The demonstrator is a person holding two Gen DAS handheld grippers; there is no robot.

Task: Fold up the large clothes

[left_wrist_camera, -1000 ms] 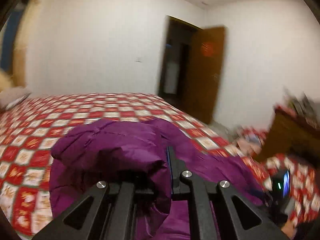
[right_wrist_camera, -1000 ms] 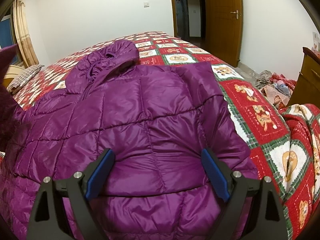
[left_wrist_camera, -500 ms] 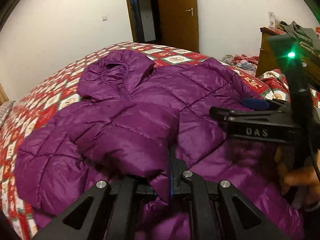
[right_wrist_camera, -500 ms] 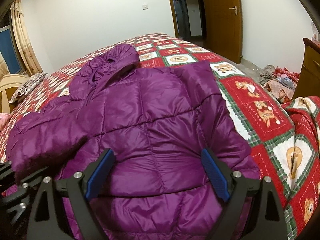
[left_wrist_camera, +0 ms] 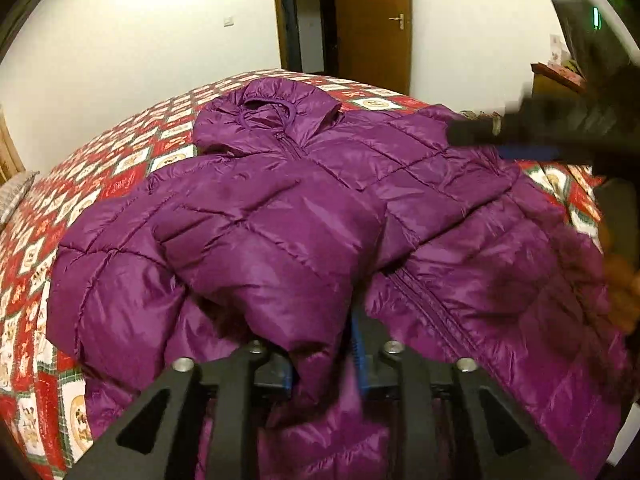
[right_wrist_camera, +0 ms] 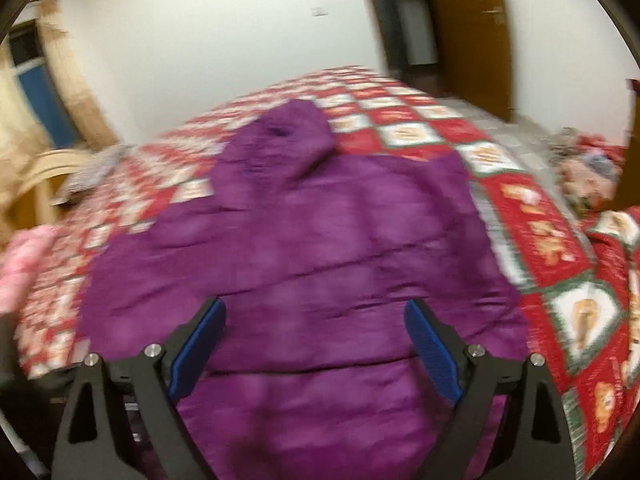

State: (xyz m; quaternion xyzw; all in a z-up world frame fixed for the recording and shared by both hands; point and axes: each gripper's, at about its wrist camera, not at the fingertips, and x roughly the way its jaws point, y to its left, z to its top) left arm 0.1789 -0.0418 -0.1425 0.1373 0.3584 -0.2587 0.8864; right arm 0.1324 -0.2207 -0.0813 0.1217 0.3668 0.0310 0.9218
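A purple hooded puffer jacket (left_wrist_camera: 400, 184) lies face up on the bed, hood toward the far wall. Its left sleeve (left_wrist_camera: 260, 252) is folded across the chest. My left gripper (left_wrist_camera: 324, 356) is shut on the sleeve's cuff, low over the jacket's lower front. My right gripper (right_wrist_camera: 316, 344) is open and empty above the jacket (right_wrist_camera: 320, 248); its view is blurred. The right gripper also shows in the left wrist view (left_wrist_camera: 532, 140), blurred, at the far right over the jacket's right shoulder.
The bed has a red, white and green checked quilt (left_wrist_camera: 120, 168). A brown door (left_wrist_camera: 376, 20) stands open behind it. A wooden cabinet (left_wrist_camera: 556, 80) is at the right. Clothes lie on the floor (right_wrist_camera: 588, 176). A pink cloth (right_wrist_camera: 24, 264) lies at the left.
My left gripper carried the sleeve down and across the jacket's chest. My right gripper lifted and pulled back from the jacket, staying open.
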